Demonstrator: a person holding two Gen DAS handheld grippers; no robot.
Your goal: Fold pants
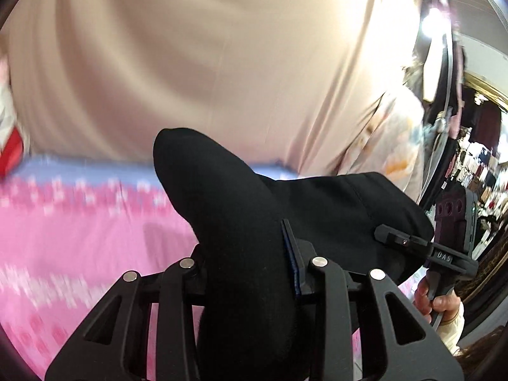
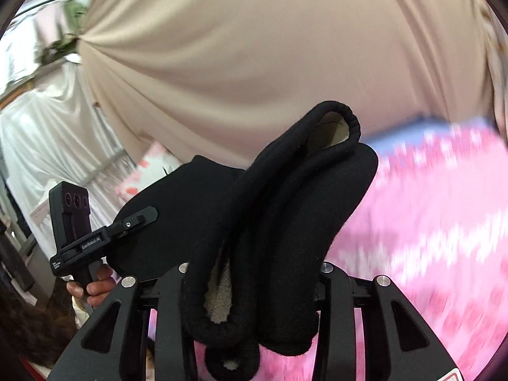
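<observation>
The black pants (image 1: 222,190) hang lifted over the bed, bunched thick between the jaws of my left gripper (image 1: 247,250), which is shut on them. The cloth hides the fingertips; only a blue pad edge (image 1: 293,254) shows. At the right, the right gripper (image 1: 400,239), held by a hand (image 1: 439,304), clamps the same cloth. In the right wrist view the pants (image 2: 301,209) show a rolled waistband and pale fleece lining, and my right gripper (image 2: 254,260) is shut on that thick fold. The left gripper (image 2: 139,219) grips the cloth at the left.
A pink patterned bedspread (image 1: 79,238) with a blue band lies below. A beige curtain (image 1: 206,47) fills the background, with a white drape (image 2: 41,133) to its left. Cluttered shelves (image 1: 482,171) stand at the far right. A red item (image 1: 12,152) sits at the left edge.
</observation>
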